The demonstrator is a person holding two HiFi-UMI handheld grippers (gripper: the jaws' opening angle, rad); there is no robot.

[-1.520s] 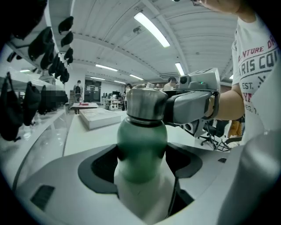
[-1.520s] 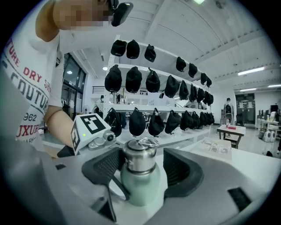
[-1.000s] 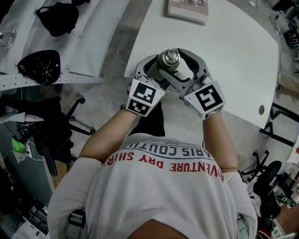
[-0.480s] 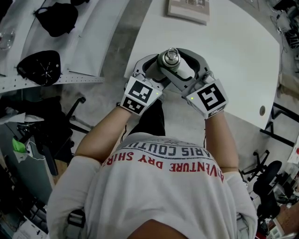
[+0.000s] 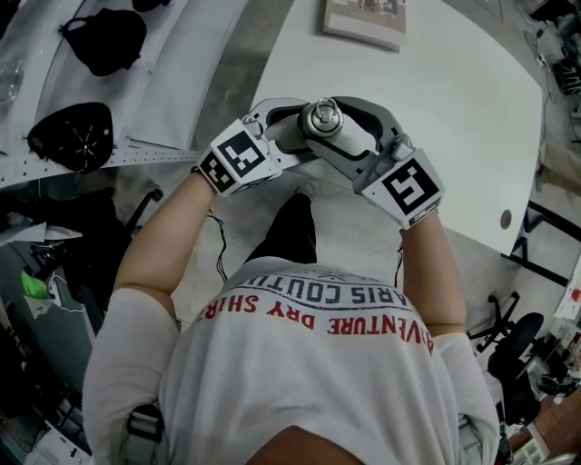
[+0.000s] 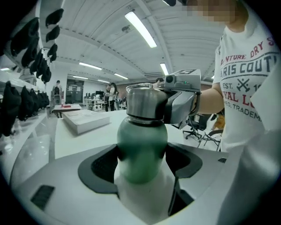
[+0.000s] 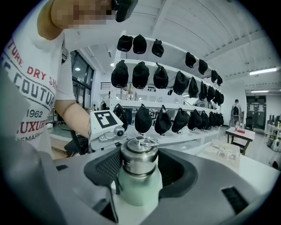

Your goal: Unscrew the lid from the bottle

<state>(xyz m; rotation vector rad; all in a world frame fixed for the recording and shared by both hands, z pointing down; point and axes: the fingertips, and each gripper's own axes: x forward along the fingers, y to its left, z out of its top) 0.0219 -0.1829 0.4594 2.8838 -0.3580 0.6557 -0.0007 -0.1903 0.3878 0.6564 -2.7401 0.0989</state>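
Note:
A green bottle (image 6: 142, 149) with a steel lid (image 5: 325, 116) is held up between both grippers over the near edge of a white table. My left gripper (image 6: 142, 163) is shut on the green body, which fills the gap between its dark pads. My right gripper (image 7: 139, 166) comes in from the other side and is shut on the lid (image 7: 138, 159). Its jaws have just been closing, with the lid between them. In the head view the left gripper (image 5: 304, 127) and the right gripper (image 5: 333, 127) wrap the bottle from opposite sides, so the body is hidden there.
The white table (image 5: 436, 109) carries a booklet (image 5: 363, 18) at its far edge. Black caps (image 5: 77, 127) lie on a shelf to the left, and more caps (image 7: 140, 74) hang on racks behind. An office chair (image 5: 517, 350) stands at the right.
The left gripper has swung round the bottle: its marker cube moved left and up, and the left forearm spread outward. The right gripper and the bottle stayed in place.

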